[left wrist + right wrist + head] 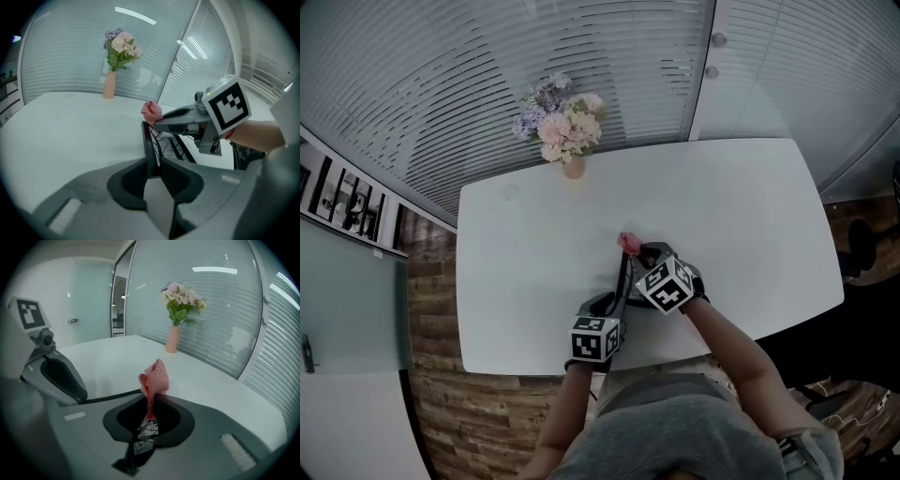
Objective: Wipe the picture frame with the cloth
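No words, numbers or brand names can be read anywhere. The cube (595,338) on the left gripper (616,302) and the cube (666,286) on the right gripper (635,251) carry only black-and-white square markers. The picture frame (150,147) shows black lines, no lettering.

My cloth (154,377) is pink mesh; my frame (148,146) black-edged with black-on-white branch lines; the table (525,272) plain white.
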A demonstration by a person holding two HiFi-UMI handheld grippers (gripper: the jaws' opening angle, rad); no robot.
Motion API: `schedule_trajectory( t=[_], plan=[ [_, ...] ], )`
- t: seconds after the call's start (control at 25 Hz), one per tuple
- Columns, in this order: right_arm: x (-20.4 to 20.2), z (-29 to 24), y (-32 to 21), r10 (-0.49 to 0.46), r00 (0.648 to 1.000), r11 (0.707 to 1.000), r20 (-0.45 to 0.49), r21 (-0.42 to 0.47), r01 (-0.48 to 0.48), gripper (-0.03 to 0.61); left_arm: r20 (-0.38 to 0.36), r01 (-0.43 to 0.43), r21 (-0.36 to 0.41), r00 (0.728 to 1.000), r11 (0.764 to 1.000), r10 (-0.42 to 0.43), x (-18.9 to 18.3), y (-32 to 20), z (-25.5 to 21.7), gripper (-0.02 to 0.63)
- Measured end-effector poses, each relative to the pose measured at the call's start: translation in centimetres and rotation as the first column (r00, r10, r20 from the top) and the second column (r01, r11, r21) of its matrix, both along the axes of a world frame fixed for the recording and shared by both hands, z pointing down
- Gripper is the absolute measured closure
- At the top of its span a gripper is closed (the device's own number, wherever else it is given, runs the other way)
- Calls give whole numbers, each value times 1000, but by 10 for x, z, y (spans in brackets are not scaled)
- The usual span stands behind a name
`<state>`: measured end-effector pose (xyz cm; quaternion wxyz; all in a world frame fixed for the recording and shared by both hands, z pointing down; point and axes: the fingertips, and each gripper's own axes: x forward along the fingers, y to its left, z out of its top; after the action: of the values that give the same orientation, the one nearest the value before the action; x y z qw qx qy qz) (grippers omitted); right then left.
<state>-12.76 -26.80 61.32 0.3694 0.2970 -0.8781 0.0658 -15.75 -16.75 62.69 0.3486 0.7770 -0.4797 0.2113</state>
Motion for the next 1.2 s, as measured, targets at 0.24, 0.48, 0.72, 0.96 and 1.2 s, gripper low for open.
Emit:
schedule_trajectory(
  t=[0.24,0.48,0.72,0.96,1.2],
  plan=[
    [-1,3,1,-6,1000,1000,-7,-9,6,535,0,2,-4,1000,1000,-2,1,1,0,534],
    [-3,6,4,-19,1000,999,-12,-26,19,535,7,5,2,1000,1000,-5,0,0,0,535],
    [-5,10,12,-45,999,998,-25,-40,44,535,7,10,5,1000,1000,-11,0,0,2,535],
    [-5,11,22,-63,998,996,-32,-68,60,535,14,12,13,1000,1000,-12,1,-1,2,535],
    [-6,11,35,-84,996,993,-33,-84,81,535,18,15,22,1000,1000,-15,1,-1,2,535]
  ],
)
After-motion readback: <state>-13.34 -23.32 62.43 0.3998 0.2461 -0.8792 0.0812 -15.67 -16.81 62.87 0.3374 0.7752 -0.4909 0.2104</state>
